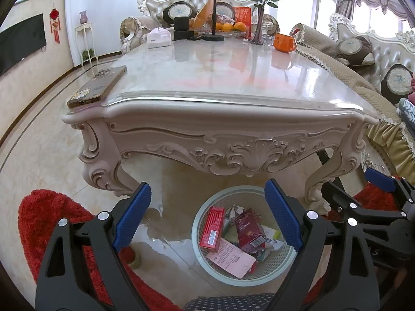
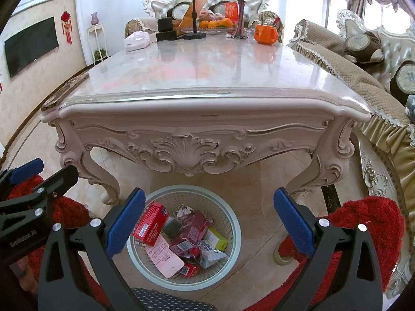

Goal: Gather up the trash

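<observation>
Dark star-patterned fabric (image 1: 228, 302) fills the bottom edge of both wrist views, just under the tools. Left tool (image 1: 207, 217) hangs with its blue pads spread wide and nothing between them; right tool (image 2: 207, 223) stands equally wide and holds nothing either. Both tilt down toward a pale round wastebasket (image 2: 234, 254) that stands upright on the glossy tiled floor, in front of the carved white table and partly under its front edge.

Inside the wastebasket lies the trash. A red carton (image 2: 150, 223) leans against the left wall, its long axis running from upper right down to lower left in the right wrist view. A pink card (image 2: 164, 259) lies flat below it, long axis slanting toward the lower right. A dark red box (image 2: 190, 230) sits in the middle, a yellow-green box (image 2: 216, 239) to its right, and crumpled paper (image 2: 184, 210) at the far wall.

On the tabletop (image 1: 207, 77), a phone (image 1: 97, 86) rests at the near left corner, its long axis pointing away toward the far right. Red fuzzy cloth (image 1: 52, 220) flanks the wastebasket on both sides.
</observation>
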### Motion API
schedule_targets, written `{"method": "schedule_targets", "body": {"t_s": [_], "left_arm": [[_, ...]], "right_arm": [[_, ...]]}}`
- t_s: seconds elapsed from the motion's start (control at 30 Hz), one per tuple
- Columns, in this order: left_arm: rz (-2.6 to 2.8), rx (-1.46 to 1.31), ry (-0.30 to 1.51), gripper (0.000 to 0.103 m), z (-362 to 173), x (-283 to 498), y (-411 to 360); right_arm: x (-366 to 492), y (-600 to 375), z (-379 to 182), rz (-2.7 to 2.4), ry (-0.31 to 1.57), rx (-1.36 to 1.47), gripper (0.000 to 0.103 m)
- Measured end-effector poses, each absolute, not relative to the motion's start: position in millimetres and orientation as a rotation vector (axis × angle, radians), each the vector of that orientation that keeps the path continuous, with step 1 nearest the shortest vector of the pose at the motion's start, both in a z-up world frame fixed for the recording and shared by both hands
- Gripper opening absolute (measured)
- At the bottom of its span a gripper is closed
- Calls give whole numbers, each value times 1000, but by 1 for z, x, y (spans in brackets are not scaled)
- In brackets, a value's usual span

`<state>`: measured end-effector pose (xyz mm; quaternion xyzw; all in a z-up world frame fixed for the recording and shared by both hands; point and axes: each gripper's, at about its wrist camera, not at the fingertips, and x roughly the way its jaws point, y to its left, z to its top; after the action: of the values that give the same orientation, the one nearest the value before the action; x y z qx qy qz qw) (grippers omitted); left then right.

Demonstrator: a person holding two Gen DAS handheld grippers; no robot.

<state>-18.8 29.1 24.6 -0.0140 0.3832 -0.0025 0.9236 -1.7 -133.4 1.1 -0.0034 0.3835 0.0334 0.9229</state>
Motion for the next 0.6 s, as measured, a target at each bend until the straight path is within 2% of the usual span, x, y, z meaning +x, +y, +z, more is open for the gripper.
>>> {"method": "schedule_targets", "body": {"t_s": [0.53,0.6], "left_arm": [[-29,-37,810,87,22,-12,34],[-44,-57,802,92,23,-12,35]], "right_arm": [[-2,-133,0,57,792,-5,95],[-2,-133,0,56,791,-8,95]]}}
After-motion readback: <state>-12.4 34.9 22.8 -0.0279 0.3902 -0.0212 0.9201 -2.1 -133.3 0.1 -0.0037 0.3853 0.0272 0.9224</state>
